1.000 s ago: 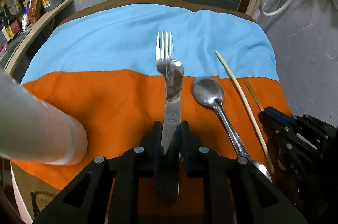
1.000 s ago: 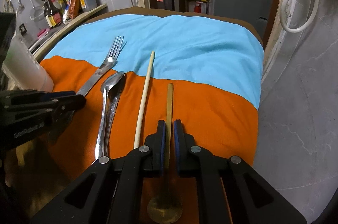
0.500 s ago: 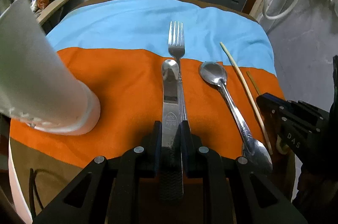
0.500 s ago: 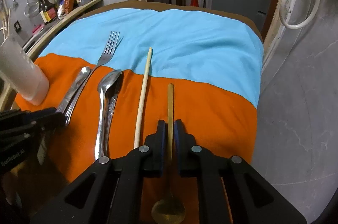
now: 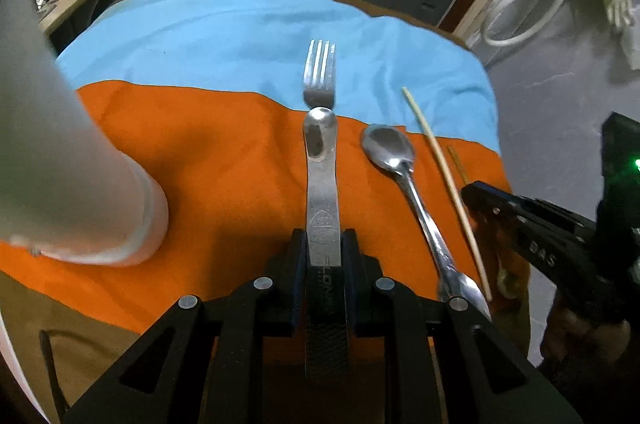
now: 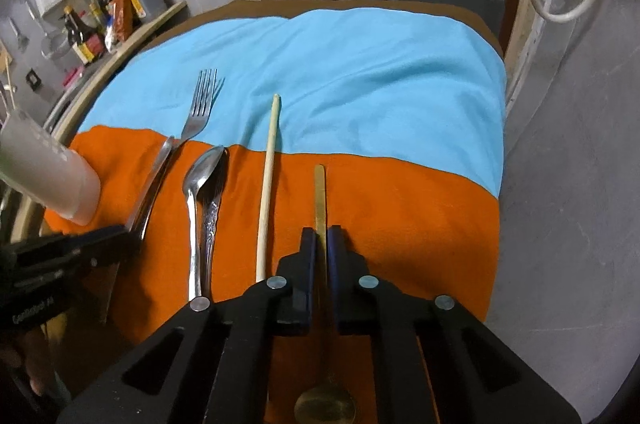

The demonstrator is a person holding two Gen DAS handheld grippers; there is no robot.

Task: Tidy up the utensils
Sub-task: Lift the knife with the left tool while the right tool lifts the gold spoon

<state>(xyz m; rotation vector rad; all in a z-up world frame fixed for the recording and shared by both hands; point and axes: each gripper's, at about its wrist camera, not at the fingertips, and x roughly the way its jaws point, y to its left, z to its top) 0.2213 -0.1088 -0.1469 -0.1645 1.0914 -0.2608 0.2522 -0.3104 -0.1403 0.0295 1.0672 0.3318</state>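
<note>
- My left gripper (image 5: pixel 323 252) pinches the knife (image 5: pixel 321 184) across its flat, where blade meets black handle; the blade runs straight out past the fingertips, rounded tip away from me, over the fork (image 5: pixel 319 74).
- My right gripper (image 6: pixel 320 244) has its jaws closing on the brass spoon (image 6: pixel 320 200); the thin handle points forward beyond the tips, the bowl sits back under the jaws.
- Silver spoon (image 6: pixel 198 180) and chopstick (image 6: pixel 269 180) lie left of the right jaws, roughly parallel to them, on the orange cloth (image 6: pixel 400 208).

Black hand-held gripper (image 5: pixel 323 244), silver screws, blue pads
</note>
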